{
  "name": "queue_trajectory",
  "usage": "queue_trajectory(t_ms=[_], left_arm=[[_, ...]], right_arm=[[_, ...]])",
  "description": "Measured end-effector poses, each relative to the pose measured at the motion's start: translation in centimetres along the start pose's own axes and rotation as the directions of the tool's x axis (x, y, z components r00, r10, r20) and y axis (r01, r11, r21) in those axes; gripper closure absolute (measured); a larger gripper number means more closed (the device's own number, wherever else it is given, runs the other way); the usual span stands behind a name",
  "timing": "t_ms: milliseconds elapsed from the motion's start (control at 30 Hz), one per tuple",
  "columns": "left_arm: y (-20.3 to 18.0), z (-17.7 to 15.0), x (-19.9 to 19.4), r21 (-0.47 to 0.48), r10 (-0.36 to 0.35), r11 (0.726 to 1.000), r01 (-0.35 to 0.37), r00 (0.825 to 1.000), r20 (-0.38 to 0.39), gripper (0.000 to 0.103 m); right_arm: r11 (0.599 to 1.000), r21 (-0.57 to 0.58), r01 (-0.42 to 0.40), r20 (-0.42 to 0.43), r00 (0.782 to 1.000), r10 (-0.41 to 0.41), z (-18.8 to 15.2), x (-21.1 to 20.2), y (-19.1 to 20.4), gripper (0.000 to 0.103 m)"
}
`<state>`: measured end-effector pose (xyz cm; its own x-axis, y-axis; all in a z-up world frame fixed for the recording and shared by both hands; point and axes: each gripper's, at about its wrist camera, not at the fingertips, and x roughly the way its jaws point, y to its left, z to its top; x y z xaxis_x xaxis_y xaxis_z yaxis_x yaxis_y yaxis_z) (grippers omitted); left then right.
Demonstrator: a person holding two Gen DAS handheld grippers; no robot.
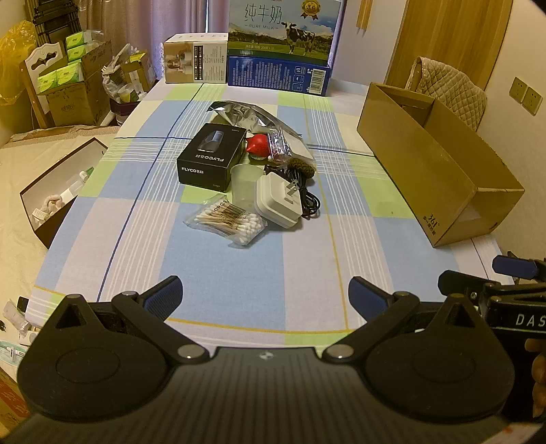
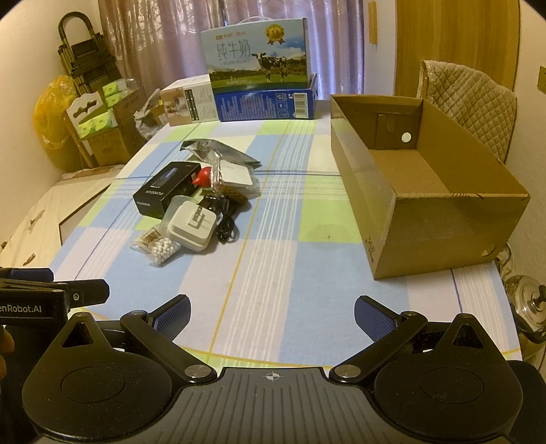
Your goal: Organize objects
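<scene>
Clutter (image 1: 252, 170) sits mid-frame in our left wrist view; the left gripper (image 1: 265, 293) gapes empty below, and the cardboard box (image 1: 426, 170) stands at right. In our right wrist view the box (image 2: 409, 218) is empty; the right gripper (image 2: 272, 314) is spread wide.

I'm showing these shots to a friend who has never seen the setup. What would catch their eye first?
Probably the small heap of clutter mid-table on the checked cloth: a black FLYCO box, a white plug adapter and a bag of cotton swabs nearest the camera. Next, the open, empty cardboard box on the table's right side. Behind stands a milk carton with a cow on it.
</scene>
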<state>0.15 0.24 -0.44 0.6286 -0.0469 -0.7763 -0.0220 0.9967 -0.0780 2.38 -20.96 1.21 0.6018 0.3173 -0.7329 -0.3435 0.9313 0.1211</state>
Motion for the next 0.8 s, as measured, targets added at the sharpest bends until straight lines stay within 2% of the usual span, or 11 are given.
queue_trajectory(t_ms=[800], left_arm=[[0.09,0.30,-0.08,-0.006,-0.007,1.000,0.007,1.000,0.001,0.001]], right_arm=[[1.000,-0.018,0.000,-0.007,1.000,0.000,0.27,0.28,0.55,0.003]])
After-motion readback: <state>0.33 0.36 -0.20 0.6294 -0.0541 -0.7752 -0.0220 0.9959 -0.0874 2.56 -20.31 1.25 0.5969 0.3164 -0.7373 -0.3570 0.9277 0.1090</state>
